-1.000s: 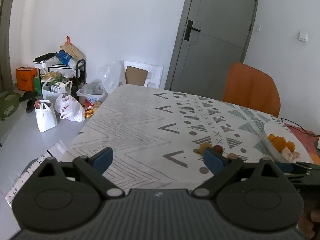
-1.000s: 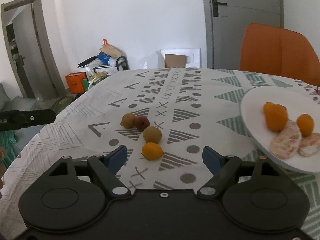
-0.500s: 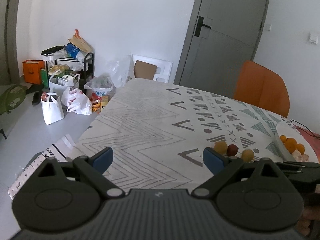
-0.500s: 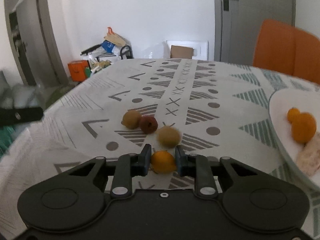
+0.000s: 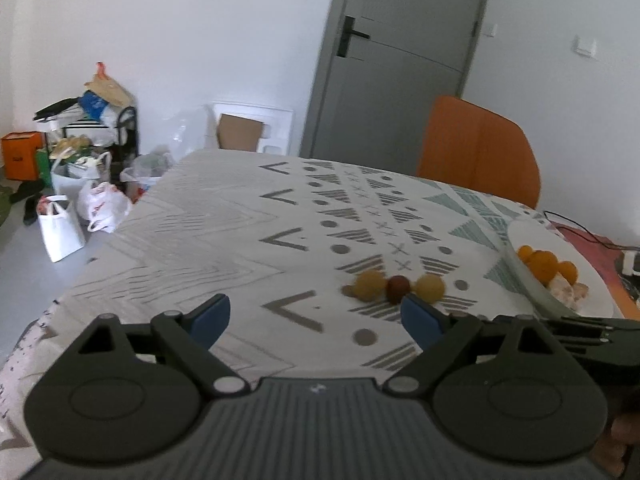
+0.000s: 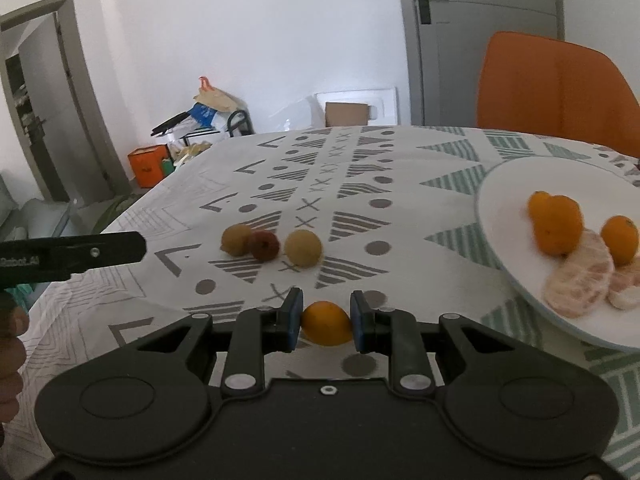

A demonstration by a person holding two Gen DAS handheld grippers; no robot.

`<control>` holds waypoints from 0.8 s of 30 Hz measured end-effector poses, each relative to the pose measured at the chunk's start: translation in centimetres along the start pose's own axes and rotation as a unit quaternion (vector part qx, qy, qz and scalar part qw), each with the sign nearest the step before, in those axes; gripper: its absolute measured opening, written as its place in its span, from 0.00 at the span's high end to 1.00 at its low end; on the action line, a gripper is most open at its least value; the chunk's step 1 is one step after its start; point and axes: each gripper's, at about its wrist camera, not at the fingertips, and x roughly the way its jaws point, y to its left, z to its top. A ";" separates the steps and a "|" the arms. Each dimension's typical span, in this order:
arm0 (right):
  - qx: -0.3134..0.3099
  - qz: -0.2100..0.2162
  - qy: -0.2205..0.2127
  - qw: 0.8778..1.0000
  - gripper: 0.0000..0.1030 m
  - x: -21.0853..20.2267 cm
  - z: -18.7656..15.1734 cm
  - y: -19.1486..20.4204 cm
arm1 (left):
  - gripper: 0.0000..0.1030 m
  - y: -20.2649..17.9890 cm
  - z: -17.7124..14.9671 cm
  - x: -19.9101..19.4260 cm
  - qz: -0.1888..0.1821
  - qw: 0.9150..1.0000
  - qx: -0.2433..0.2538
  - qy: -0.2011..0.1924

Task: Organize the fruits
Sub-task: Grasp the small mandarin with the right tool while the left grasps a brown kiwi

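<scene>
At a patterned tablecloth point(image 6: 400, 184), the right gripper point(image 6: 325, 322) clamps a small orange fruit point(image 6: 326, 323) between its blue-edged pads, which press on both sides of it just above the cloth; the fruit's underside is hidden behind the gripper's black body. The left gripper point(image 5: 314, 318) stands wide apart with nothing between its blue fingers point(image 5: 210, 316), though its jaws have just been closing slightly; its right fingertip overlaps the view of the fruit row beyond, so whether it touches one cannot be told. In the right wrist view the left tool shows only as a black bar point(image 6: 72, 254) cut off at the frame's edge, with part of a hand point(image 6: 10, 344) below it. Past the held fruit, three small fruits sit in a row on the cloth: a tan one point(image 6: 236, 240), a dark red one point(image 6: 264, 245) touching it, and another tan one point(image 6: 303, 247) just beside. To the right, a white plate point(image 6: 504, 184), cut off by the frame, carries several small orange fruits point(image 6: 556, 222) and peeled citrus segments point(image 6: 580, 280). Both views are softly blurred. Farther back stand an orange chair point(image 6: 552, 88), a grey door point(image 5: 396, 68), and a heap of bags point(image 5: 80, 200) on the floor by the wall
</scene>
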 end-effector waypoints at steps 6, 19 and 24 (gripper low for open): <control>0.010 -0.012 -0.007 1.000 0.77 -0.9 -0.5 -1.3 | 0.18 -2.3 0.0 1.2 -0.029 0.999 0.020 0.006; 0.028 -0.046 -0.005 0.999 0.77 -2.3 -2.1 -4.3 | 0.47 -6.8 -0.3 4.0 -0.080 0.995 0.044 0.034; 0.031 -0.047 -0.007 0.998 0.76 -2.7 -2.3 -4.3 | 0.53 -7.8 -0.1 5.4 -0.083 0.995 0.049 0.040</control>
